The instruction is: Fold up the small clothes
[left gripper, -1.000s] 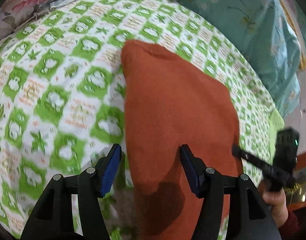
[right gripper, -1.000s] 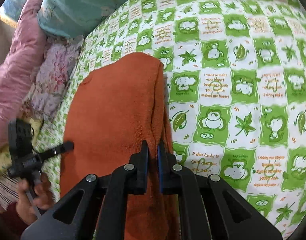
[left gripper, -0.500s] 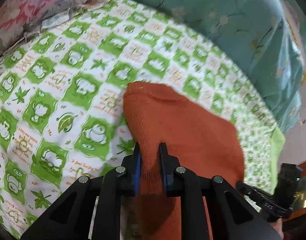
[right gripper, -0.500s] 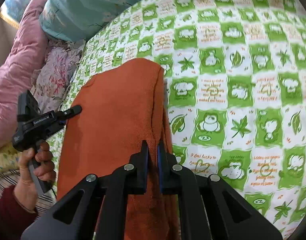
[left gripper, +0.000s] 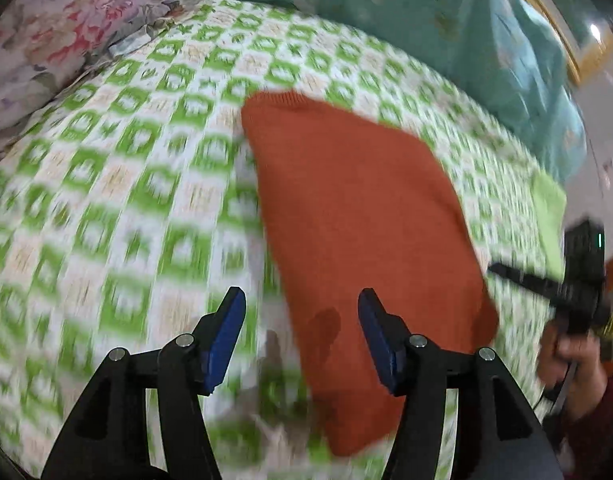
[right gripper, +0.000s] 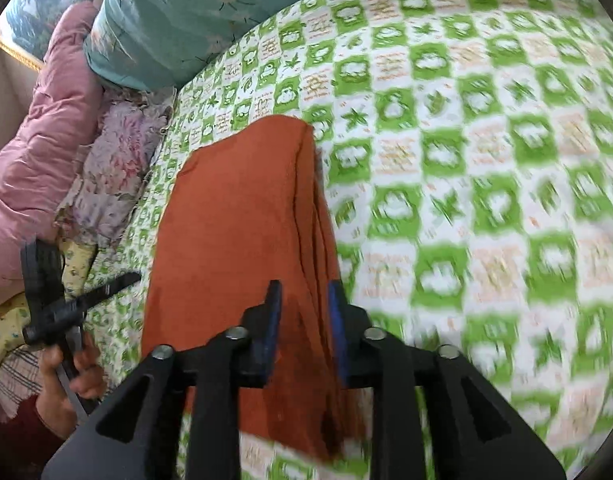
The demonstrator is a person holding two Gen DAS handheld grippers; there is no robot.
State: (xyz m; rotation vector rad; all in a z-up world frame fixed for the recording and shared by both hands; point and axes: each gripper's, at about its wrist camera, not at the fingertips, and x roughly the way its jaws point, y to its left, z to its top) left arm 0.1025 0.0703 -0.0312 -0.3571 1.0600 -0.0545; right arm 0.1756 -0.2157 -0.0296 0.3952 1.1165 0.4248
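My left gripper (left gripper: 302,326) has its jaws spread wide and opening, the blue pads (left gripper: 225,336) clear of everything; the near left edge of the orange garment (left gripper: 358,216) lies below the gap, but nothing is pinched. My right gripper (right gripper: 304,320) is parted more narrowly and its jaws are opening too, with the stacked right-hand edge of the orange garment (right gripper: 234,232) showing between the fingers (right gripper: 271,322); the pads look just off the cloth rather than pressing it, so I read it as released. The garment lies folded into a flat rectangle on the green-and-white checked bedsheet (left gripper: 118,184), its layered edges piled along the side nearest my right gripper. In the left wrist view the right gripper (left gripper: 554,280) appears at the far right edge, held in a hand (left gripper: 572,364) just beside the garment's corner; in the right wrist view the left gripper (right gripper: 80,304) appears low on the left, held in the other hand (right gripper: 72,372) and apart from the cloth. Further out, a teal quilt (right gripper: 178,12) is bundled at the head of the bed, a floral pillow (left gripper: 62,36) lies at the sheet's edge, and a pink quilt (right gripper: 34,140) is heaped beside it. Much of the sheet is blurred in both views.
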